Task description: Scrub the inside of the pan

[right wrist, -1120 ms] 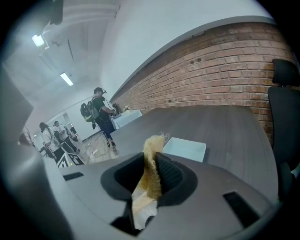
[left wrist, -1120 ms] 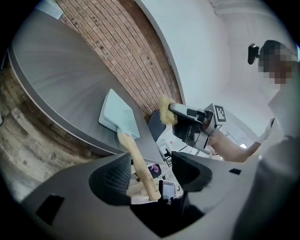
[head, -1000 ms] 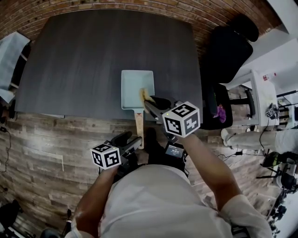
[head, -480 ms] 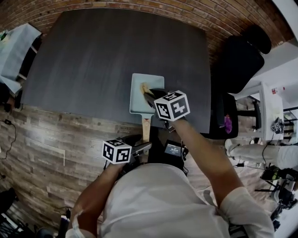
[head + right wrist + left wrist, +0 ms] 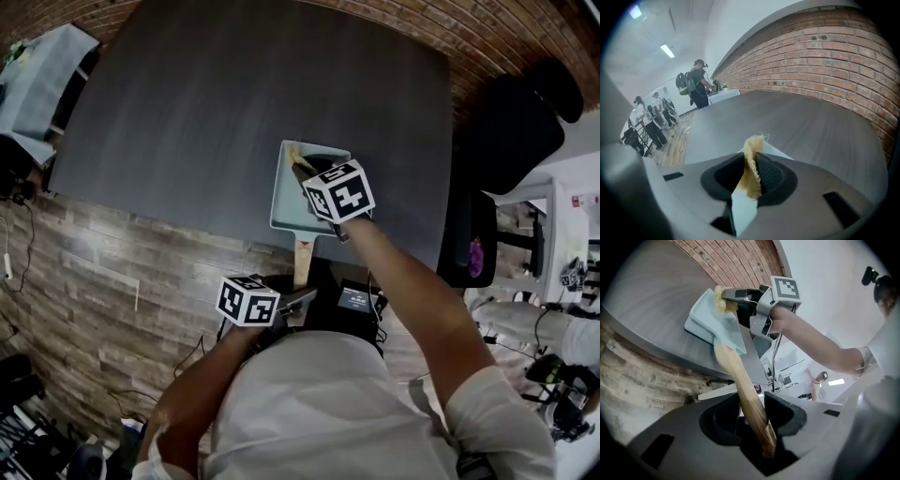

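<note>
A square pale-blue pan (image 5: 292, 192) with a wooden handle (image 5: 303, 255) sits at the near edge of the dark table (image 5: 206, 112). The handle sticks out over the edge toward me. My left gripper (image 5: 300, 298) has the handle (image 5: 740, 380) between its jaws, which are closing, and both pads touch the wood. My right gripper (image 5: 302, 161) is shut on a yellow scrub cloth (image 5: 293, 152) at the pan's far rim. That cloth (image 5: 751, 168) stands pinched between the right pads over the pan wall (image 5: 777, 151). In the left gripper view, the right gripper (image 5: 729, 295) holds the cloth (image 5: 719, 298) above the pan (image 5: 710, 319).
A black office chair (image 5: 511, 112) stands off the table's right side. A brick wall (image 5: 825, 51) runs behind the table. A light cloth-covered table (image 5: 37, 84) is at far left. Wood plank floor (image 5: 112, 281) lies below me. Several people (image 5: 651, 117) stand far off.
My right gripper has carried the cloth from the pan's near right part to its far rim. My left gripper has come up to the handle's end and taken it between its jaws.
</note>
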`<action>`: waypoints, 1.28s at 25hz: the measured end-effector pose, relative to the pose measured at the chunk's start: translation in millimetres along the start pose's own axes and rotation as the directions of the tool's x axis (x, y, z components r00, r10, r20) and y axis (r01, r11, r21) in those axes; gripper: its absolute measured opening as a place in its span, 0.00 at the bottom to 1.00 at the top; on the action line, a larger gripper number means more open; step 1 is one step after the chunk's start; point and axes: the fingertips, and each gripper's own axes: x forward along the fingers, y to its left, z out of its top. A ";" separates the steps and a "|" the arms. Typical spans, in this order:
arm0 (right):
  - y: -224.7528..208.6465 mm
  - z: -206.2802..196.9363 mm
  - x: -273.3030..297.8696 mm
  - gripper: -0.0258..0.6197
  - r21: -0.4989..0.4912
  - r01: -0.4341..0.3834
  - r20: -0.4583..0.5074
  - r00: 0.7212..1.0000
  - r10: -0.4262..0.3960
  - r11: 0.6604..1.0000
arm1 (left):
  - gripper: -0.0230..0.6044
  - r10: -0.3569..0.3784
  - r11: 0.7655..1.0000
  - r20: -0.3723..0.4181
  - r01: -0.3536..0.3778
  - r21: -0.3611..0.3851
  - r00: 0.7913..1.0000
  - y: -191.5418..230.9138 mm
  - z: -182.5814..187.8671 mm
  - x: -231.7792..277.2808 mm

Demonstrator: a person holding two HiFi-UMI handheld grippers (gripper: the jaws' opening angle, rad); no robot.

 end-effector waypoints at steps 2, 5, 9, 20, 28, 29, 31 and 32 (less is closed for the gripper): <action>-2.6 4.8 5.3 0.17 -0.028 0.009 0.003 1.000 -0.009 1.000 | 0.29 -0.005 1.000 -0.006 0.005 -0.020 1.000 0.1 1.3 3.7; -5.6 11.3 12.6 0.17 -0.084 0.016 0.002 1.000 -0.016 0.996 | 0.25 -0.016 0.997 -0.003 0.015 -0.070 1.000 -0.2 6.2 9.3; -11.2 7.9 24.8 0.17 -0.156 0.039 -0.028 0.999 -0.044 0.987 | 0.22 0.007 0.992 0.008 -0.005 -0.123 1.000 -1.6 13.7 10.0; 6.4 -0.1 39.9 0.17 -0.247 -0.024 -0.082 0.997 0.004 0.969 | 0.22 0.064 0.997 -0.114 -0.069 -0.044 0.991 -1.3 2.3 15.6; 25.0 -14.3 32.6 0.17 -0.271 -0.090 -0.126 0.990 0.058 0.958 | 0.23 0.089 0.996 -0.153 -0.092 -0.010 0.984 0.0 -0.2 16.3; 27.7 -16.0 31.6 0.17 -0.278 -0.099 -0.130 0.989 0.064 0.955 | 0.23 0.090 0.996 -0.155 -0.092 -0.009 0.984 -0.1 -0.1 16.4; 32.6 -19.6 29.3 0.17 -0.293 -0.113 -0.141 0.987 0.074 0.949 | 0.23 0.090 0.996 -0.159 -0.092 -0.007 0.983 -0.6 -0.6 16.6; 34.9 -21.5 28.1 0.17 -0.299 -0.120 -0.147 0.986 0.079 0.947 | 0.23 0.091 0.996 -0.162 -0.093 -0.005 0.983 -0.8 -1.0 16.7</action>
